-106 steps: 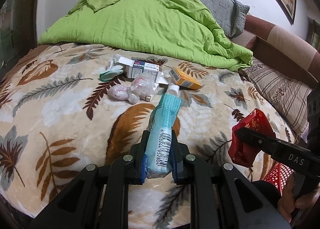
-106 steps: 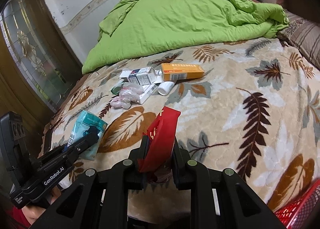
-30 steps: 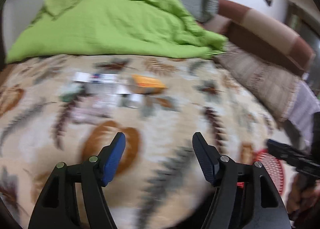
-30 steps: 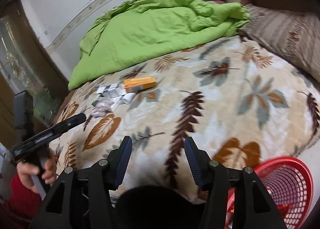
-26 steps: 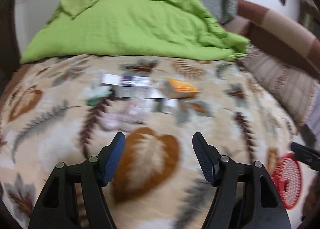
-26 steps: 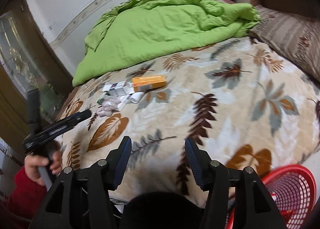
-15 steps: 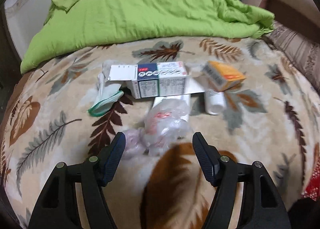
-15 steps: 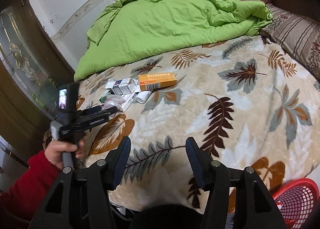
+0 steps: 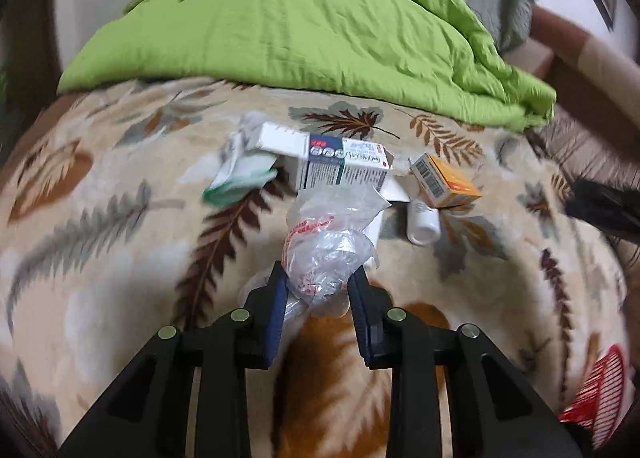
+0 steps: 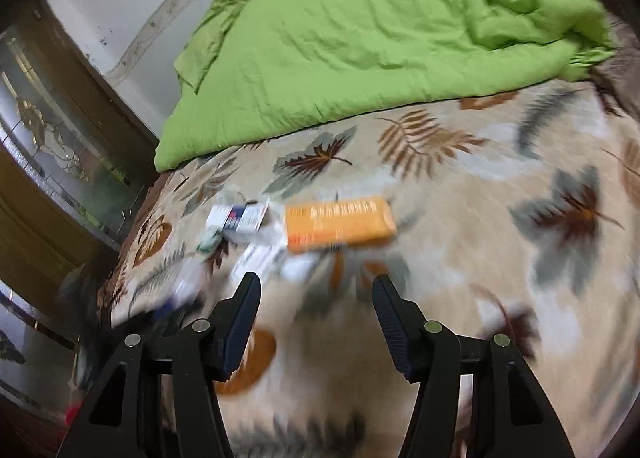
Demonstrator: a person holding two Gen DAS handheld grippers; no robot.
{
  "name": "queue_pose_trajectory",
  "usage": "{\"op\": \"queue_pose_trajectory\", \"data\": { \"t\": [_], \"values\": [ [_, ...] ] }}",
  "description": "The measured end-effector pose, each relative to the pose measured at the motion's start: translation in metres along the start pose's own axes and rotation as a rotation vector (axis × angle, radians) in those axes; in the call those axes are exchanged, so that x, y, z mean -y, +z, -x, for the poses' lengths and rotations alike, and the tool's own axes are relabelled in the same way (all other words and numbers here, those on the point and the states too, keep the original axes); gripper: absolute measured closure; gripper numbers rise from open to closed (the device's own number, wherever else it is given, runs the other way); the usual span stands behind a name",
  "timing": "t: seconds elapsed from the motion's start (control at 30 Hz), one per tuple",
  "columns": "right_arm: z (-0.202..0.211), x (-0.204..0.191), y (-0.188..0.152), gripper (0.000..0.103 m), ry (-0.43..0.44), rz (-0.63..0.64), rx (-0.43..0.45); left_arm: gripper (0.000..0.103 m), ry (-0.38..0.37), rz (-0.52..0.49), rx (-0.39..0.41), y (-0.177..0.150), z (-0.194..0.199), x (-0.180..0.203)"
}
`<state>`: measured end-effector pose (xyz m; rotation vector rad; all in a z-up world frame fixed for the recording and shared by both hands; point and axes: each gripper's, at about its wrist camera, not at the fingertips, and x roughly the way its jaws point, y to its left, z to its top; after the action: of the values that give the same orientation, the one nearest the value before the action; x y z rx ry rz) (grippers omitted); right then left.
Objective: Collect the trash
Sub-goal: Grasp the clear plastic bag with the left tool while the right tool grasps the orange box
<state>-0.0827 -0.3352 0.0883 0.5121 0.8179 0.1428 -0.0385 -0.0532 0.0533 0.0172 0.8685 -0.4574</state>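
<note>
Across the leaf-print blanket point(image 9: 120, 258) much trash is left (boxes point(image 9: 344, 167), bottle point(image 9: 422, 219)), while a crumpled plastic bag point(image 9: 326, 250) is pinched by the just-closed left claw point(image 9: 318, 290); the right claw point(image 10: 316, 298) is held agape, empty.

Crumpled plastic bag point(image 9: 328, 246) lies before the carton point(image 9: 344, 169), on the blanket point(image 9: 120, 242).

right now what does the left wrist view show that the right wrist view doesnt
Only the left wrist view shows the left tongs, which have just been closing, pinching the crumpled clear plastic bag, and the red mesh basket. Only the right wrist view shows the right tongs open and empty, plus the patterned glass door. Both show the orange cardboard box and the green quilt.
</note>
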Motion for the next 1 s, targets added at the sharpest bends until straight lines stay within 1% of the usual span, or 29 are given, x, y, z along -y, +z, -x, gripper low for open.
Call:
{"op": "queue_pose_trajectory", "data": {
  "t": [0.03,0.1,0.13,0.2,0.27,0.3,0.33,0.4,0.5,0.6,0.7,0.8,0.83,0.9,1.0],
  "values": [
    [-0.017,0.003,0.015,0.041,0.013,-0.004,-0.015,0.074,-0.009,0.011,0.002,-0.003,0.003,0.0],
    [-0.046,0.009,0.039,0.041,0.019,-0.01,-0.029,0.074,0.005,0.025,0.016,-0.012,0.012,0.003],
    [-0.057,0.012,0.048,0.041,0.023,-0.019,-0.03,0.074,0.005,0.031,0.029,-0.016,0.017,0.005],
    [-0.088,0.022,0.064,0.041,0.051,-0.047,-0.07,0.074,0.011,0.046,0.047,-0.022,0.021,0.007],
    [-0.109,0.03,0.074,0.041,0.019,-0.051,-0.086,0.074,0.004,0.06,0.053,-0.027,0.02,0.009],
    [-0.119,0.035,0.076,0.041,0.02,-0.054,-0.102,0.074,0.015,0.056,0.06,-0.03,0.02,0.01],
    [-0.129,0.042,0.078,0.041,0.044,-0.07,-0.131,0.074,0.019,0.052,0.064,-0.031,0.019,0.01],
    [-0.139,0.052,0.079,0.041,0.065,-0.105,-0.149,0.074,0.015,0.048,0.064,-0.03,0.017,0.01],
    [-0.142,0.058,0.07,0.04,0.121,-0.129,-0.198,0.074,0.014,0.045,0.072,-0.029,0.015,0.008],
    [-0.127,0.058,0.051,0.04,0.176,-0.143,-0.239,0.074,0.006,0.053,0.072,-0.029,0.013,0.006],
    [-0.107,0.057,0.022,0.039,0.252,-0.185,-0.276,0.074,0.005,0.056,0.077,-0.03,0.013,0.006],
    [-0.091,0.047,-0.008,0.033,0.291,-0.179,-0.307,0.074,0.007,0.059,0.08,-0.031,0.014,0.006],
    [-0.088,0.044,-0.015,0.033,0.302,-0.174,-0.32,0.074,0.007,0.06,0.084,-0.031,0.016,0.006],
    [-0.083,0.031,-0.031,0.033,0.309,-0.133,-0.344,0.074,0.012,0.065,0.088,-0.032,0.018,0.004],
    [-0.079,0.006,-0.044,0.031,0.258,0.013,-0.358,0.074,0.009,0.09,0.095,-0.032,0.02,0.0]
  ]
}}
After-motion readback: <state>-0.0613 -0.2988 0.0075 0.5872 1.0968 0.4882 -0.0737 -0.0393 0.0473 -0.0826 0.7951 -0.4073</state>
